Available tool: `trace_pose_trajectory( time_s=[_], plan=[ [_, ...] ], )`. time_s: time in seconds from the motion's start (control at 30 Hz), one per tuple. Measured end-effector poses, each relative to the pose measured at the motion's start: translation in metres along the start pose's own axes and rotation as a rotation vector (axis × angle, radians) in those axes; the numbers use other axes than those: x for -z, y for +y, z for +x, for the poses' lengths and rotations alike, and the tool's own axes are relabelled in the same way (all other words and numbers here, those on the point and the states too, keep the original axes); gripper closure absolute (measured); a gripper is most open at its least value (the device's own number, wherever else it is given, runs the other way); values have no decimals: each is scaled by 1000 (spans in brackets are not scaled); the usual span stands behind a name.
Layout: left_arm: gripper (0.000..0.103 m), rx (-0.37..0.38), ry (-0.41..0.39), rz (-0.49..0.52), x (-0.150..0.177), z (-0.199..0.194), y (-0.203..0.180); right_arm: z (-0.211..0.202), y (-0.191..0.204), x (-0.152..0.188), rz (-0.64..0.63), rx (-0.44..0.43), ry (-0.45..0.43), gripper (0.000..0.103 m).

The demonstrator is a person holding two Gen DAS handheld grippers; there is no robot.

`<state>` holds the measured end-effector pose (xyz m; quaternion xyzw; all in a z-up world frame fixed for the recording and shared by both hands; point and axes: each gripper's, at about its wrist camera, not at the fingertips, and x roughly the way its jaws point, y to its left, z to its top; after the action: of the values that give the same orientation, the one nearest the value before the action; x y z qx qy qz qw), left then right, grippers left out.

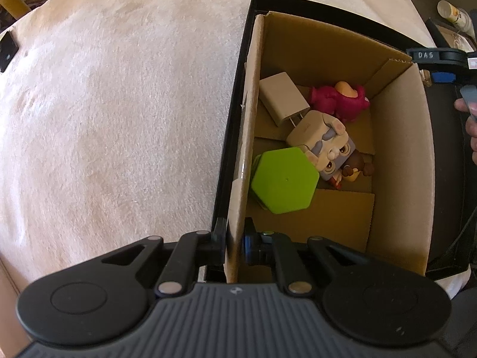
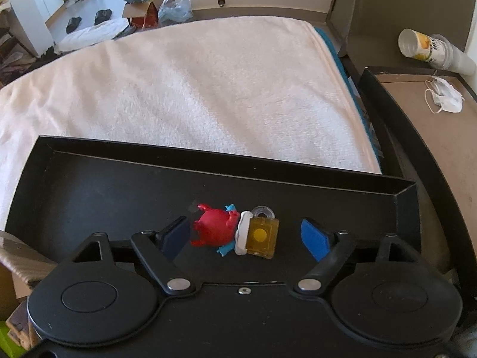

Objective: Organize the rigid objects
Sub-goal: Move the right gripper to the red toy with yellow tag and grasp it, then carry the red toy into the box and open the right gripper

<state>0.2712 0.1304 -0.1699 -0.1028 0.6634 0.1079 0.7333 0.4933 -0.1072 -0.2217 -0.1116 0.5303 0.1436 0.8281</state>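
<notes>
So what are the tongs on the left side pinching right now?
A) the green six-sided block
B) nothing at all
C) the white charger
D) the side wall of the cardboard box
D: in the left wrist view the left tongs are shut on the edge of the cardboard box wall, while the green block and white charger lie loose inside it.

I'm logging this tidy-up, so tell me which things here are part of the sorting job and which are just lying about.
Job:
- cardboard box, its wall pinched by the left gripper
- black tray
- red figure and yellow block between the open right gripper
- green hexagon, charger, pink toy, block-head figure

Lying about:
- cup
- face mask
- blanket
</notes>
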Motion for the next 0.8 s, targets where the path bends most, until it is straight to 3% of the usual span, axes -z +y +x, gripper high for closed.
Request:
trace_pose_trajectory(
  time_s=[0.03,0.1,0.8],
  plan=[
    [93,-2,-1,0,0,0,-1,2,1,1,-9,5,2,25],
    [93,-5,-2,-5,0,0,-2,6,5,4,-41,19,34,44],
    [93,-29,-24,31,4,-3,-12,-65,6,20,-106,3,16,45]
  ],
)
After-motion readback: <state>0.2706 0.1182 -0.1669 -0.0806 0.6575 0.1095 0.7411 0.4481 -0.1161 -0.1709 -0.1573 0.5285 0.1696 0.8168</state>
